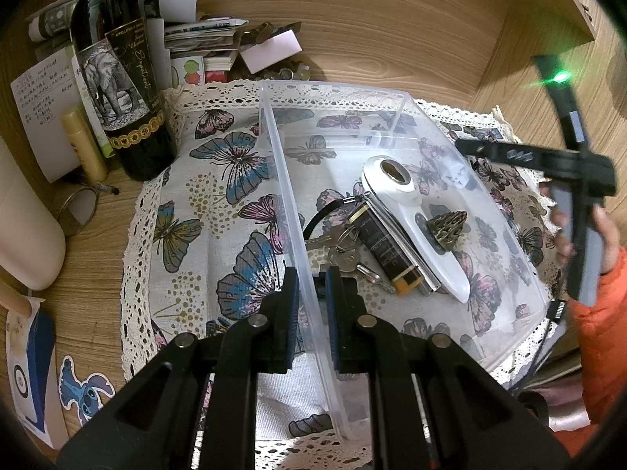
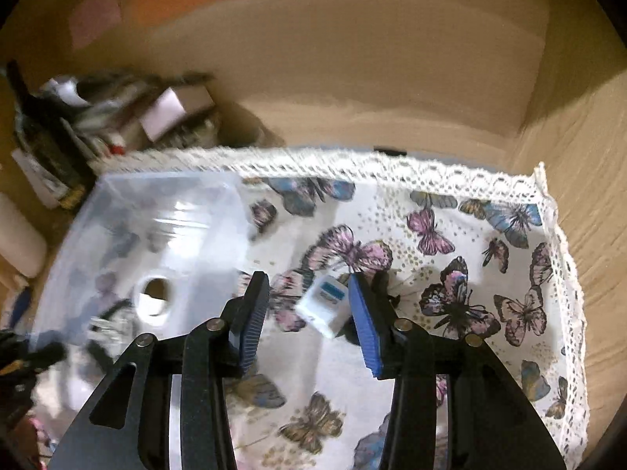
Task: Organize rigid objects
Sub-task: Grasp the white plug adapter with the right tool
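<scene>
My left gripper (image 1: 312, 278) is shut on the near wall of a clear plastic bin (image 1: 274, 137) that stands on a butterfly cloth (image 1: 219, 203). Inside the bin lie a white magnifier (image 1: 392, 184), a dark lighter (image 1: 388, 250), a bunch of keys (image 1: 341, 250) and a small bronze cone (image 1: 446, 225). In the right wrist view my right gripper (image 2: 307, 286) stands open over the cloth (image 2: 450, 235), to the right of the bin (image 2: 117, 203). A small white box with a blue label (image 2: 325, 305) lies tilted on the cloth between the fingertips, close to the right pad, with a wide gap on its left.
A wine bottle (image 1: 117, 78), a yellow tube (image 1: 84, 145), a metal ring (image 1: 78, 211) and stacked papers (image 1: 203, 35) crowd the back left. A white cylinder (image 1: 23, 227) stands at far left. Wooden walls (image 2: 588, 196) close in behind and on the right.
</scene>
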Demonstrator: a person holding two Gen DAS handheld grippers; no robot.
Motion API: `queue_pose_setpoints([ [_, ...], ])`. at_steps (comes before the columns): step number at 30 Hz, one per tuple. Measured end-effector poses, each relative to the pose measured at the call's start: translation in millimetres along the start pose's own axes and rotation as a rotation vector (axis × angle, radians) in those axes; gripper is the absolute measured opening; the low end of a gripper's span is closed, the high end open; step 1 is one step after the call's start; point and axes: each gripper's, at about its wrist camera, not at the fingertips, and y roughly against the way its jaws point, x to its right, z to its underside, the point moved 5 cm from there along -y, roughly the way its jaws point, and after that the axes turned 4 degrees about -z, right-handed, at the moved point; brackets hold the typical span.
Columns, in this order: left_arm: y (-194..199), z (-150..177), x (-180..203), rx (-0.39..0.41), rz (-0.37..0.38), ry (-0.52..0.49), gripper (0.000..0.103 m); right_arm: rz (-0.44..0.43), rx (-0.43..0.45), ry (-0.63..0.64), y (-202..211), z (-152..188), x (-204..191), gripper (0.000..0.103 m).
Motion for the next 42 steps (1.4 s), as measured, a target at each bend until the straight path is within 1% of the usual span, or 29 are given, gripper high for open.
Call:
queue_pose_setpoints([
  [3,0.1,0.3,0.2,-0.001,-0.002,-0.002,0.013,0.021,-0.053,-0.005,-23.1,3.6,6.6,0.040],
  [6,0.0,0.3,0.2,-0.001,-0.001,-0.002,0.013,0.017,-0.096,-0.008,-38.4,10.1,10.0,0.042],
  [11,-0.5,1.0,0.5,-0.002,-0.003,-0.002,0.013,0.003,-0.085,-0.005,-39.1,12.1,8.7,0.041],
  [14,-0.8,1.1,0.4,-0.003,-0.003,-0.002,0.013,-0.001,-0.056,0.004,-27.4,9.9,5.1,0.041],
  [15,-0.8,1.2,0.5,-0.003,-0.003,-0.003,0.013,-0.003,-0.041,0.010,-20.1,8.8,3.7,0.034],
  [17,-1.5,1.5,0.1,-0.002,-0.004,-0.004,0.013,-0.001,-0.017,0.024,-7.2,6.3,0.2,0.032],
  [18,-2.0,1.9,0.0,-0.003,-0.004,-0.004,0.013,-0.013,0.003,0.030,1.6,4.7,-3.1,0.032],
  [20,-2.6,2.5,-0.3,-0.003,-0.005,-0.004,0.013,-0.010,0.024,0.050,11.4,2.5,-8.6,0.009],
  [22,-2.7,2.4,-0.5,-0.003,-0.005,-0.004,0.013,-0.027,0.040,0.069,22.4,1.3,-15.7,0.009],
  [25,-3.0,2.6,-0.6,-0.003,-0.005,-0.005,0.013,-0.004,0.067,0.096,33.2,-1.1,-16.8,0.009],
  [27,-2.7,2.2,-0.4,-0.003,-0.004,-0.004,0.013,-0.005,0.060,0.096,33.0,-0.7,-20.5,0.009],
  [28,-3.0,2.5,-0.4,-0.003,-0.003,-0.004,0.013,-0.007,0.050,0.090,32.5,0.7,-20.0,0.013],
  [29,-2.7,2.2,-0.4,-0.003,-0.004,-0.005,0.013,-0.012,0.039,0.085,30.6,2.1,-17.8,0.020],
  [30,-2.7,2.2,-0.3,-0.003,-0.004,-0.005,0.013,-0.015,0.029,0.073,30.6,6.1,-13.9,0.026],
  [32,-3.0,2.0,-0.8,-0.003,-0.004,-0.005,0.013,-0.004,0.022,0.055,25.0,10.3,-6.2,0.050],
  [34,-3.1,2.0,-0.7,-0.003,-0.005,-0.005,0.013,0.004,0.014,0.025,21.8,17.5,4.1,0.059],
  [35,-3.3,2.1,-0.8,-0.003,-0.005,-0.005,0.013,0.005,0.004,0.015,18.5,20.1,6.9,0.059],
  [40,-5.4,2.0,-1.9,-0.008,-0.005,-0.003,0.013,0.000,-0.098,-0.043,-15.7,36.2,21.0,0.059],
  [42,-5.9,1.8,-2.1,-0.009,-0.006,-0.004,0.013,-0.012,-0.119,-0.060,-25.3,40.3,23.1,0.057],
])
